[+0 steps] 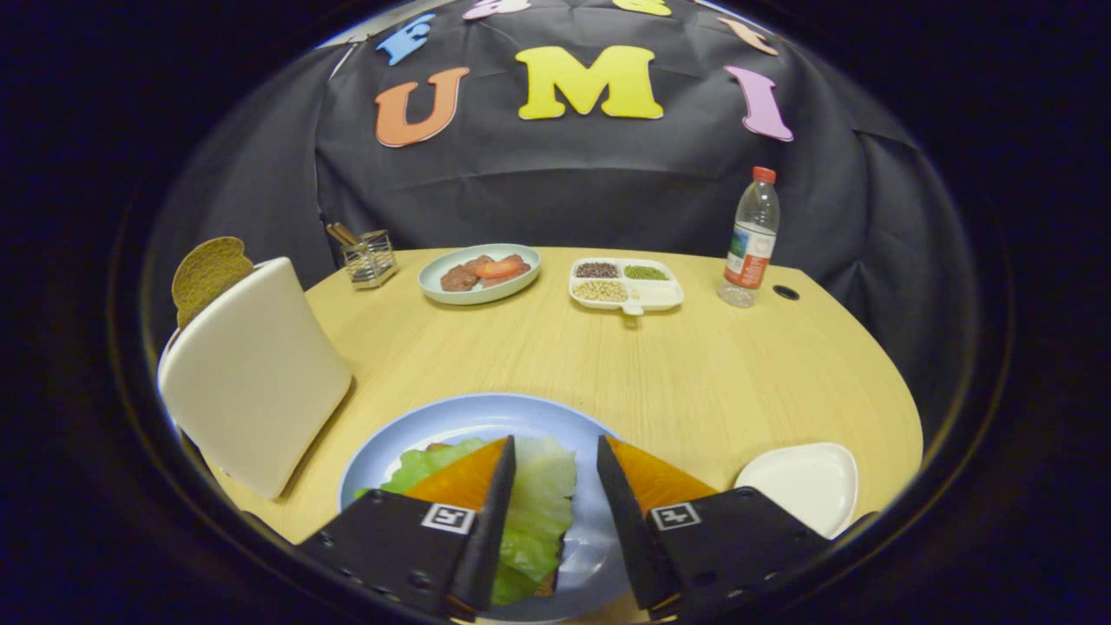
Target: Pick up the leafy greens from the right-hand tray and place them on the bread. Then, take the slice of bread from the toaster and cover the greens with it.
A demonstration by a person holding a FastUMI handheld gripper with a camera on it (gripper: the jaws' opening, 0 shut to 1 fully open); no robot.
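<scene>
Looking left first: toaster [253, 382] standing on the wooden table [694, 373], brown slice of bread [207, 273] poking out of the top slot, upright and untouched. Probably dry, stiff and light, a bit crumbly, so best pinched gently across the flat faces near the exposed top edge and lifted straight up.

Moving right: blue plate [451, 425] just below the gripper [555, 486], fingers spread wide and holding nothing. Leafy greens [538, 503] already lying on the plate between the fingers, soft, floppy, thin, easy to drag out of place. Looks like a dark crust peeking out under the leaf near the lower edge, so likely sitting on the bread, but hard to say for sure with the fingers in the way.

Further right: white tray [803, 482] beside the plate, bare now. Greens step seems done, toaster slice next.
</scene>
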